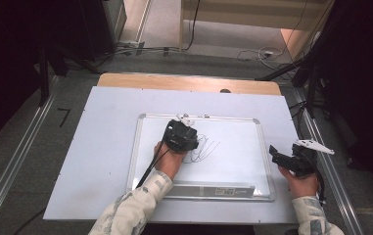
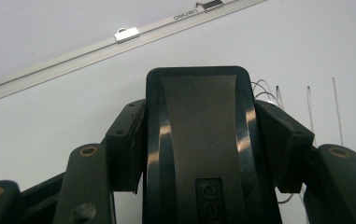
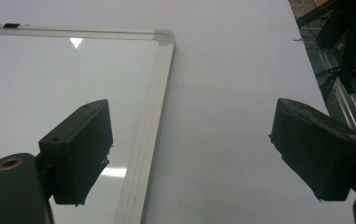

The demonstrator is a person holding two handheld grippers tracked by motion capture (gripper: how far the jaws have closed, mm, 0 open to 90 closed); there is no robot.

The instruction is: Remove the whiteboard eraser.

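High view: left gripper (image 1: pixel 186 133) jaws clamp a whiteboard eraser (image 2: pixel 199 140) beside scribbles (image 1: pixel 204 148) w/ right gripper (image 1: pixel 284 159) jaws open; keep eraser flat, press evenly.

Cables (image 1: pixel 252 53) on floor, perhaps carpeted.

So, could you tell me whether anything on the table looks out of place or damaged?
Nothing looks damaged or spilled. The whiteboard lies flat and square on the table, with black scribbles near its middle. The left tongs are shut on a black eraser beside those marks. The right tongs hang open over the board's right edge.
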